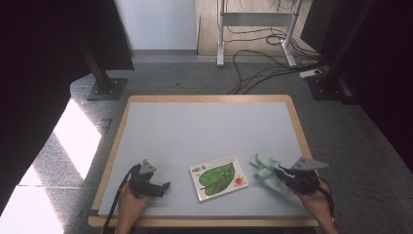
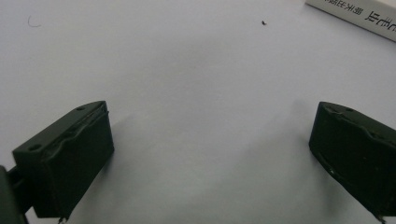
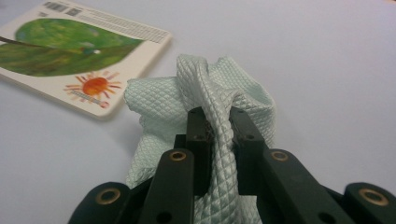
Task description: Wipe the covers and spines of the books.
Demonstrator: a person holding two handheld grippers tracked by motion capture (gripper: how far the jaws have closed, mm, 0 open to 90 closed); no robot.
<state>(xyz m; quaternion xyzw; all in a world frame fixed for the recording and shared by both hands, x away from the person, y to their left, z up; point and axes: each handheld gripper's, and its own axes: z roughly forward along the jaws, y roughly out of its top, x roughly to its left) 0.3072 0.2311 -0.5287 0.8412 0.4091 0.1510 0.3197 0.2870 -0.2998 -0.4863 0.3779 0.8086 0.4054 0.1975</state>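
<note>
Beside book [image 1: 218, 177], right claw [image 3: 217, 116] pinching cloth [image 3: 210, 86]

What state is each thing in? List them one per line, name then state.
cloth: bunched up, pinched between the right gripper's jaws, beside the book.
book: closed, lying flat on the table, untouched.
right gripper: shut on the cloth.
left gripper: jaws wide open, nothing between them, low over bare table.
table: grey top, carrying the book and cloth.
</note>
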